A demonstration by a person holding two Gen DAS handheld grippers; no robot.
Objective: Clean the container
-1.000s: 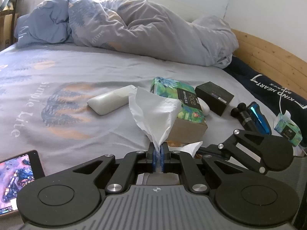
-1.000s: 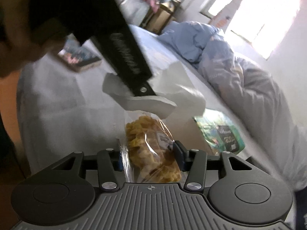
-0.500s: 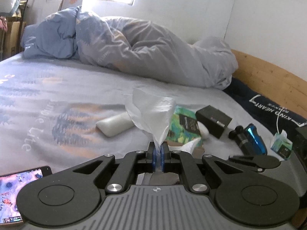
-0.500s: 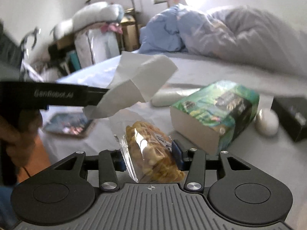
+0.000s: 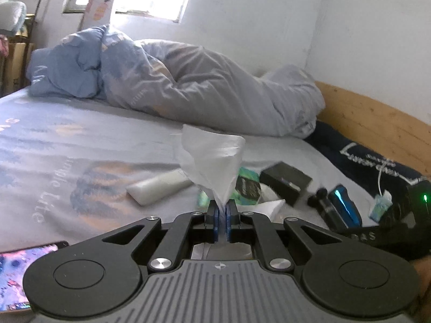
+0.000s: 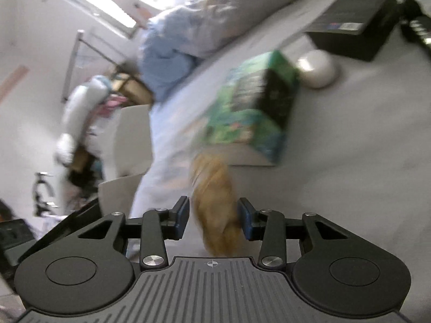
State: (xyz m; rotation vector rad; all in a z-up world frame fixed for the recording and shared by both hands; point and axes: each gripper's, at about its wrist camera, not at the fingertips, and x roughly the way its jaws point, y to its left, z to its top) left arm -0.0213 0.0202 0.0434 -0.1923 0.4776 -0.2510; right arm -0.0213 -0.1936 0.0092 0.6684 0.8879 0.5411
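My left gripper (image 5: 221,222) is shut on a white tissue (image 5: 212,158) and holds it up above the bed. The green tissue box (image 5: 243,188) lies on the sheet behind it, partly hidden by the tissue. In the right wrist view my right gripper (image 6: 214,219) is shut on a clear bag of yellow snacks (image 6: 215,202), blurred by motion. The green tissue box (image 6: 253,113) lies just beyond it on the bed. The view is tilted.
On the bed lie a white case (image 5: 159,187), a black box (image 5: 285,181), a blue and black device (image 5: 342,210), a small tissue pack (image 5: 381,206) and a phone (image 5: 16,271). A rumpled duvet (image 5: 188,86) lies at the back. A white round object (image 6: 317,68) sits by the box.
The left gripper has risen and tilted up with the tissue. The right gripper has swung and rolled with the snack bag, now tilted and blurred, closer to the tissue box.
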